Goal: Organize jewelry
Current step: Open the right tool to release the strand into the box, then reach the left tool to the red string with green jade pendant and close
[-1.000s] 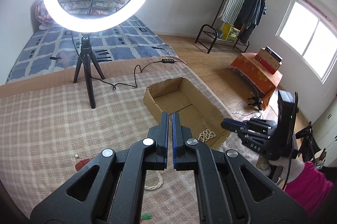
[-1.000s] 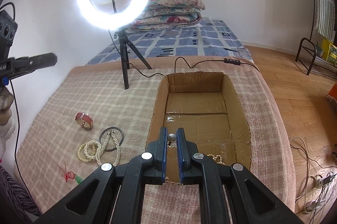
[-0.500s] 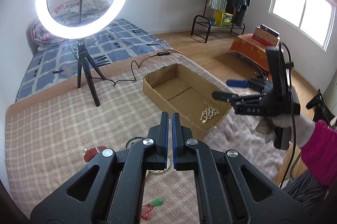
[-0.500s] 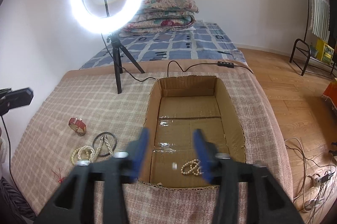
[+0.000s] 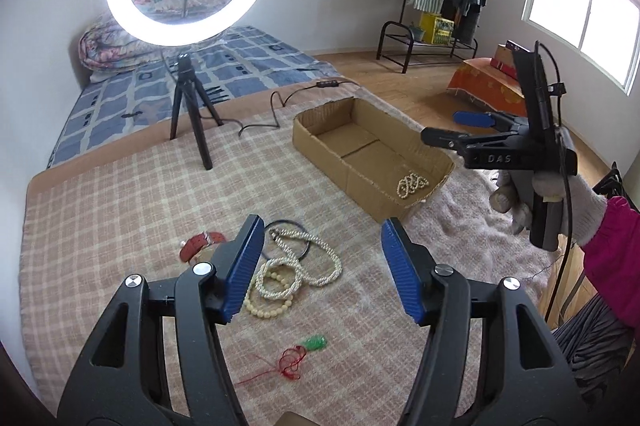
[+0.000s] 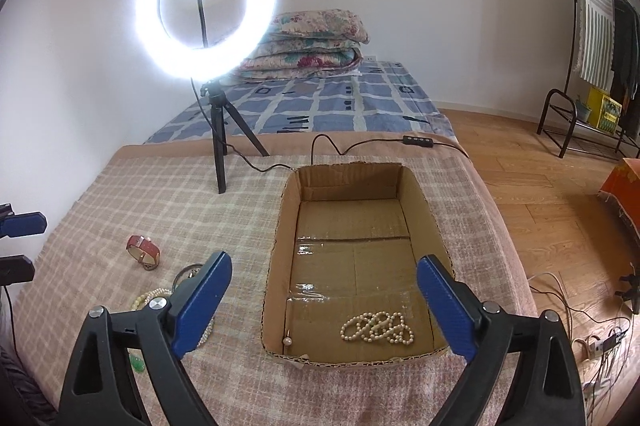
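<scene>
My left gripper (image 5: 322, 226) hangs over the plaid blanket, its jaws opening with nothing between them. Just beyond and below its left finger lie pearl necklaces (image 5: 300, 266), a black bangle (image 5: 288, 226) and a red strap watch (image 5: 198, 242). A red cord with a green pendant (image 5: 298, 358) lies nearer. My right gripper (image 6: 324, 262) hovers over the near end of the cardboard box (image 6: 404, 193), jaws opening wide and empty. In the box lie a pearl bracelet (image 6: 378, 328) and a small pearl pin (image 6: 287, 340). A gloved hand holds the right gripper (image 5: 444, 126).
A ring light on a black tripod (image 6: 220, 161) stands on the blanket behind the jewellery, and its cable (image 6: 320, 145) runs past the box's far end. The bed's right edge (image 6: 500, 226) drops to a wooden floor. Folded quilts (image 6: 308, 45) lie at the back.
The right gripper opened and the small pearl pin it pinched now lies in the box. The left gripper swung down over the jewellery pile and opened.
</scene>
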Tool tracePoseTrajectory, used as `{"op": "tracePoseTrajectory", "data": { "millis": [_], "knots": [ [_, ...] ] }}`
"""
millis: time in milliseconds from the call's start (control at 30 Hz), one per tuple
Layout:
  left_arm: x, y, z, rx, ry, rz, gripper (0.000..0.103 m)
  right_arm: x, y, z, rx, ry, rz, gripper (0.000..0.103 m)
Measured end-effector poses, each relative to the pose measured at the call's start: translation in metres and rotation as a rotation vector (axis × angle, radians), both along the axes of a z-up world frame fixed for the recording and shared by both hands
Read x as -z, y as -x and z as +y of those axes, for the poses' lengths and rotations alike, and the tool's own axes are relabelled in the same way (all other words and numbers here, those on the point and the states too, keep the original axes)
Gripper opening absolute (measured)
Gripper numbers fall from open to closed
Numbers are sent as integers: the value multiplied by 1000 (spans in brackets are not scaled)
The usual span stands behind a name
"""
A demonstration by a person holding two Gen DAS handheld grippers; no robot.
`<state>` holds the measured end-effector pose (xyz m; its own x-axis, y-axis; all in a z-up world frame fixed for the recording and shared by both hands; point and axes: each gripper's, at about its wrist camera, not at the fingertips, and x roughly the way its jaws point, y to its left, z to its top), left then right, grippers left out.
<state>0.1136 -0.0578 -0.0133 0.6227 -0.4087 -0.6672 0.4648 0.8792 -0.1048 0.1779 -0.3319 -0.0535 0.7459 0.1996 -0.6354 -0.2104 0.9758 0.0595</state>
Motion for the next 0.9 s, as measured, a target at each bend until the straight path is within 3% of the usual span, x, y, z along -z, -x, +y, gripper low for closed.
{"op": "tracePoseTrajectory", "data": {
  "millis": [433, 700, 800, 900],
  "knots": [
    [39, 17, 51, -70, -16, 112, 63, 1, 15, 16, -23, 9, -54, 101],
    [72, 27, 63, -53, -8, 204, 63, 1, 20, 38, -91, 13, -77, 101],
    [85, 33, 61, -33, -22, 236, 62, 8, 18, 53, -170, 4, -29, 91],
    [97, 37, 55, 2, -49, 264, 50, 19, 17, 72, -265, 25, 26, 81]
  ]
}}
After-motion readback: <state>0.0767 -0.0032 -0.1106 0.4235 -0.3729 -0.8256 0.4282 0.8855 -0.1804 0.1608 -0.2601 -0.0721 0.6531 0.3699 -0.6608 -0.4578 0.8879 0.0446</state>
